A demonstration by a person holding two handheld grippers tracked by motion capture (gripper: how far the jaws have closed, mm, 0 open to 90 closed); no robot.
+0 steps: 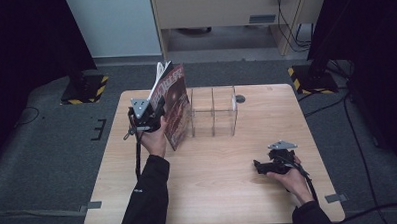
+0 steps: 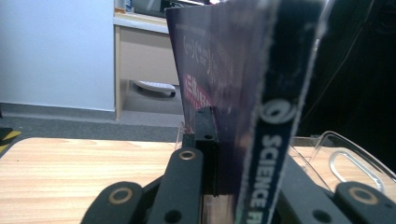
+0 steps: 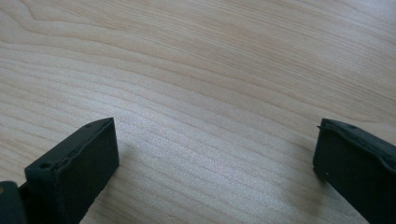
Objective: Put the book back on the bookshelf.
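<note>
Magazine [image 1: 175, 107] clamped upright in left gripper [image 1: 154, 113] beside clear divider rack [image 1: 212, 111] near table's [image 1: 229, 191] far edge, not yet slotted; right gripper [image 1: 261, 166] wide, empty.

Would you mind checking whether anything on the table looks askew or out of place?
The book leans at the clear divider rack's left end, clamped in the left gripper rather than slotted upright. Nothing else stands out.

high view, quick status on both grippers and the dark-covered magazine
Left gripper shut on the dark-covered magazine, held upright beside the clear plastic divider rack. Right gripper open, resting on the light wooden table. Nothing between magazine and rack.
</note>
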